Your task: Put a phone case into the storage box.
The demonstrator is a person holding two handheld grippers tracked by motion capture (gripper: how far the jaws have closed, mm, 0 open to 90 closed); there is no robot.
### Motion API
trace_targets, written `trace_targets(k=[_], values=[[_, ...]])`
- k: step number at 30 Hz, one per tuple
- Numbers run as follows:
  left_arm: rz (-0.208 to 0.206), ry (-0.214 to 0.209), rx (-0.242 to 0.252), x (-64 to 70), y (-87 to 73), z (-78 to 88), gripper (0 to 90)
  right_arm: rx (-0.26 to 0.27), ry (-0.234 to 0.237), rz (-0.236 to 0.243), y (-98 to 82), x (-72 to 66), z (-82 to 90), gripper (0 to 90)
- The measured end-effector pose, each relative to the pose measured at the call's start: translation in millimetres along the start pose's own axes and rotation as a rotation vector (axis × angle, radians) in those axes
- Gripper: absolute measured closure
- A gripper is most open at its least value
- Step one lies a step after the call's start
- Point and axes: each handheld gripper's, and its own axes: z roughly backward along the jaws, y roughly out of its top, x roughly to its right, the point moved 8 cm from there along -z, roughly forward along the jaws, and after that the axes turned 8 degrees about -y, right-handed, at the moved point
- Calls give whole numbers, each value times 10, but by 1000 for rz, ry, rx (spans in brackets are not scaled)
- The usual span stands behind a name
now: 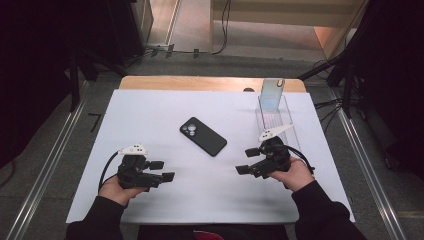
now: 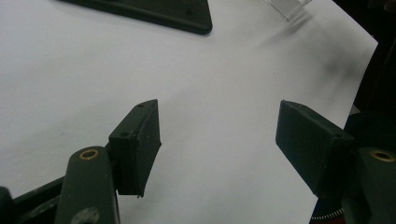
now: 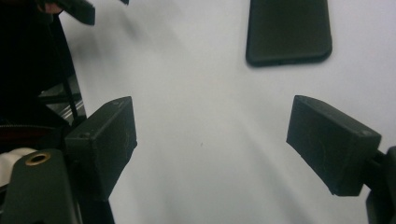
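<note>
On the white surface [image 1: 150, 115] the black phone [image 1: 203, 136] lies flat beside the clear stand [image 1: 275, 117], both tongs [image 1: 167, 170] [image 1: 247, 160] wide and empty, best squared across its long edges.

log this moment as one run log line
left hand-held gripper: open, empty | right hand-held gripper: open, empty | black phone: flat on white sheet, between both, untouched | clear stand: holds pale phone

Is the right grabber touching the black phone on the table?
Apart. The high view shows the right gripper with bare white table between it and the black phone; the right gripper view shows its open jaws holding nothing.
</note>
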Motion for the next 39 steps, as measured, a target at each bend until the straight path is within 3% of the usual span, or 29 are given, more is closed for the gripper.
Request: trace_targets(k=[8, 14, 22, 25, 30, 34, 39], values=[[-1, 0, 2, -8, 1, 9, 309, 1, 11, -2, -297, -19, 61, 145], [11, 0, 21, -19, 8, 34, 308, 20, -12, -12, -459, 39, 134, 145], [7, -5, 12, -10, 1, 10, 308, -23, -61, -47, -654, 156, 168, 145], [5, -4, 5, -9, -2, 5, 308, -3, -63, -48, -628, 162, 173, 145], [5, -5, 6, -9, -2, 2, 308, -13, -58, -50, -616, 155, 162, 145], [15, -9, 1, -9, -5, -5, 308, 17, -41, -33, -509, 111, 178, 145], [14, -9, 2, -15, -7, 0, 308, 32, -41, -60, -394, 95, 171, 145]])
